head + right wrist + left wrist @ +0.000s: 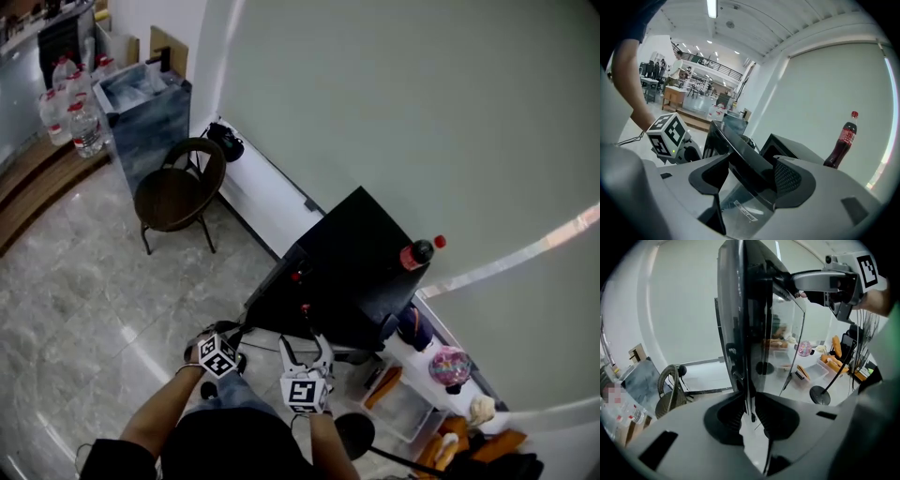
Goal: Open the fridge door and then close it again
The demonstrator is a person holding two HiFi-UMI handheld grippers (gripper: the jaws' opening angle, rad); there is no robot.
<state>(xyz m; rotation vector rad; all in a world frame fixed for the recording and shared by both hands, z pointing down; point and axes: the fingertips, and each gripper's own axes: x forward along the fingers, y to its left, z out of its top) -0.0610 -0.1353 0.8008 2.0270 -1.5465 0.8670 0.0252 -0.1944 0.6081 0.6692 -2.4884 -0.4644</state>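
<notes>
the black fridge (361, 248) stands just ahead of both grippers, backed against the pale wall (422, 112). its glass-panelled fridge door (740, 329) is swung well out from the cabinet towards the person, so the opening half of the task looks done or nearly done, and closing is yet to come.

the left gripper (749, 411) is closed on the door's thin side edge, which runs up from between its pads. pinching that free edge, far from the hinge, probably gives the most leverage for swinging the panel. the right gripper (752, 176) sits above and to the right of the left one. its jaws stand wider and hold the thicker black top rail of the door, which fills the gap between them. i judge this second hold is there to steady the panel and keep it from twisting. in the head view, both grippers sit close together at the door's near corner, left (234, 339) and right (306, 349).

beyond the right gripper a cola bottle (841, 140) stands upright on the fridge top, so a hard slam could topple it.

below the grippers is a glossy, pale marbled floor (75, 291). far ahead and to the left of the left gripper, a round dark chair (178, 192) stands by a grey cabinet (141, 122). to the right of the right gripper, low trays (408, 408) of small items lie along the wall.
</notes>
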